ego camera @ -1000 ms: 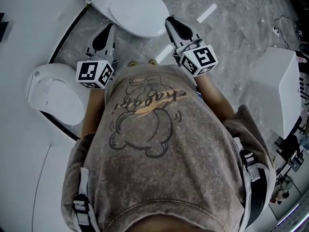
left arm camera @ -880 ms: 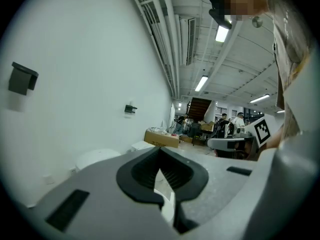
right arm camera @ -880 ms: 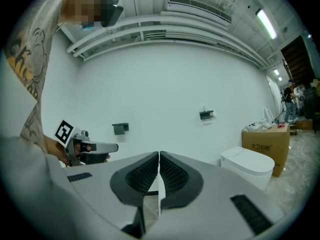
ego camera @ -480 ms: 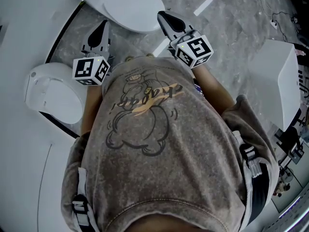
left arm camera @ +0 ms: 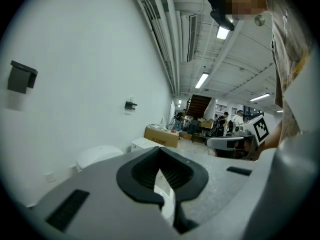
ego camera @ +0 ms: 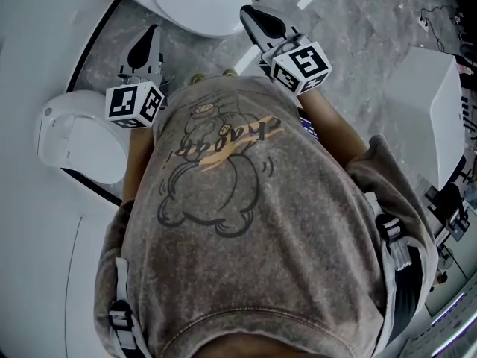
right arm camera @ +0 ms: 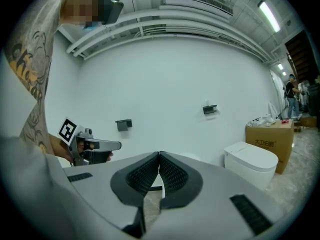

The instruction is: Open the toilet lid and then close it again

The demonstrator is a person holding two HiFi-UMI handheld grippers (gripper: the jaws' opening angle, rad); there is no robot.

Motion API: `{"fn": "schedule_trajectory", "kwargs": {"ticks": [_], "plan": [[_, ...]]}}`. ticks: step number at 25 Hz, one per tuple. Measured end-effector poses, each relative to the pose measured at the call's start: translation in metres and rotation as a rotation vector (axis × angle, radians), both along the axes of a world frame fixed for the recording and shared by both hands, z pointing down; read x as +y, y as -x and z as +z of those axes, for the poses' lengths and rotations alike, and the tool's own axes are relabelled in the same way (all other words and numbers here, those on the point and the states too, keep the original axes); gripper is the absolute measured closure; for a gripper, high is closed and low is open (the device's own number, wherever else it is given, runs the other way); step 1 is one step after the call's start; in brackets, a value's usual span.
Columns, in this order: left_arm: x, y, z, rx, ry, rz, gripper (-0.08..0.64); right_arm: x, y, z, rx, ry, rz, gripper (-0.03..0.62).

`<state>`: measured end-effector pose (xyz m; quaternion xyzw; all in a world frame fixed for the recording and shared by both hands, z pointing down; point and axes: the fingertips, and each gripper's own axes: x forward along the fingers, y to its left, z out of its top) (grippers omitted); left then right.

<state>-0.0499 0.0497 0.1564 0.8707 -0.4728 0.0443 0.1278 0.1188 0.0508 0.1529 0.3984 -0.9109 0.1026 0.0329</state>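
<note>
1. Cursive word across the front of the shirt, upside down in the head view; something like "kagagi", not certain.
2. Short line of dark Chinese characters on the side of the cardboard box in the right gripper view; too small to read.
3. Black-and-white square code patterns on the left cube of the left gripper and the right cube of the right gripper; no letters or digits.

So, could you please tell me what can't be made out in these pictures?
Head view: the toilet ahead is cut off by the top edge.
Head view: the T-shirt hides the floor beneath.
Right gripper view: the dark wall fixture is too small to identify.
Left gripper view: distant people too small.
</note>
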Motion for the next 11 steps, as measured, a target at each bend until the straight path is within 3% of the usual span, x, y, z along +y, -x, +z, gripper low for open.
{"fn": "schedule_trajectory", "kwargs": {"ticks": [11], "plan": [[-0.0015,-0.0010,0.0030,0.009,0.011,0.002,0.551,-0.0029,0.0066,0.0028,-0.002,0.005,-0.032,0.565]]}}
